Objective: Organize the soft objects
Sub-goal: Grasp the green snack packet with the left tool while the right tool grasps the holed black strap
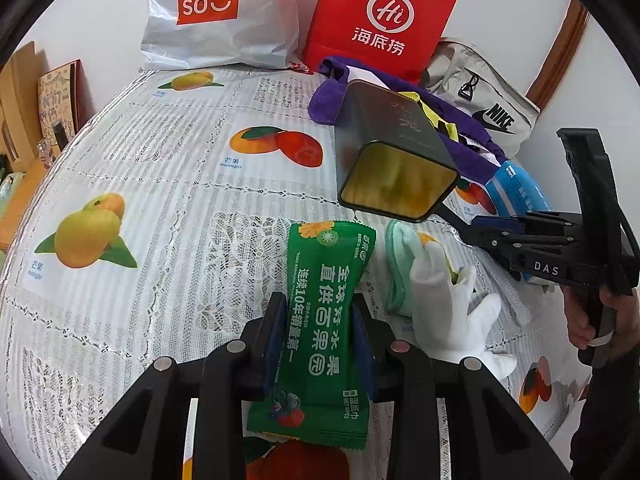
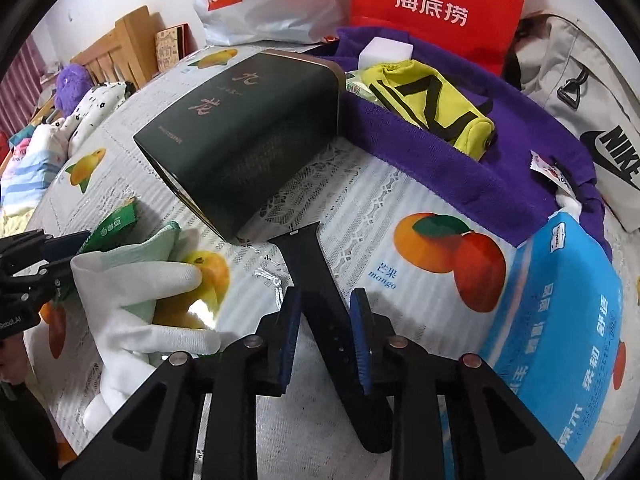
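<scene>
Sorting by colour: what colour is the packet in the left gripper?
Green packet, white lettering; clearest in left wrist view.

The wet-wipes packet [image 1: 326,320] lies left of the glove [image 1: 452,304], and the cloth [image 1: 400,264] lies partly under this glove. Behind them the tin box [image 1: 392,152] is tilted, with the towel [image 2: 460,152] behind it.

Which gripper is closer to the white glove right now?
Left. The left gripper, shut on the green wipes packet, sits right beside the white glove. The right gripper is farther off, straddling a black strap near the dark tin.
</scene>
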The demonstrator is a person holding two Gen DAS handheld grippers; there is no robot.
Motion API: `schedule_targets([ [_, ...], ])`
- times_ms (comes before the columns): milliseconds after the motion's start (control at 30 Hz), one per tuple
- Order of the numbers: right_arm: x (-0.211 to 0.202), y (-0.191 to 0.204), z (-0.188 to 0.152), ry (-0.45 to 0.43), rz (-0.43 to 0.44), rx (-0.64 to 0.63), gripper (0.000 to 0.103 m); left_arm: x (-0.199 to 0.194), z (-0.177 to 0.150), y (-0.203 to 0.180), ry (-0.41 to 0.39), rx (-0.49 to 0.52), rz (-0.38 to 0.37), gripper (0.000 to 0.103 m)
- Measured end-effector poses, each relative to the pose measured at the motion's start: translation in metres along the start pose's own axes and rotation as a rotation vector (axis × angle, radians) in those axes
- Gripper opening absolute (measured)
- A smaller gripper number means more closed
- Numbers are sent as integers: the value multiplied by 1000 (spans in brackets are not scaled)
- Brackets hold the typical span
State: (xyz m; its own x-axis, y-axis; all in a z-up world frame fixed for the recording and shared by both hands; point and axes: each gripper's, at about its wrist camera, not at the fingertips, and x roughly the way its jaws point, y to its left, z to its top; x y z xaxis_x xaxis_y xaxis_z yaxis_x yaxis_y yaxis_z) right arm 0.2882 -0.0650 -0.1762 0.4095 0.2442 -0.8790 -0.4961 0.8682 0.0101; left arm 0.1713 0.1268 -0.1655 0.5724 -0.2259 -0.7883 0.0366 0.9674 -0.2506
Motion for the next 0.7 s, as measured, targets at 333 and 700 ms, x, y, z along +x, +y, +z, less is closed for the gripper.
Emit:
schedule_targets([
  [333,2,-7,7,-7,73,28,23,0,1,0,4,1,-3,31],
  [700,7,7,8,-17,46,-39,25,0,1,0,3,-2,-3,31],
])
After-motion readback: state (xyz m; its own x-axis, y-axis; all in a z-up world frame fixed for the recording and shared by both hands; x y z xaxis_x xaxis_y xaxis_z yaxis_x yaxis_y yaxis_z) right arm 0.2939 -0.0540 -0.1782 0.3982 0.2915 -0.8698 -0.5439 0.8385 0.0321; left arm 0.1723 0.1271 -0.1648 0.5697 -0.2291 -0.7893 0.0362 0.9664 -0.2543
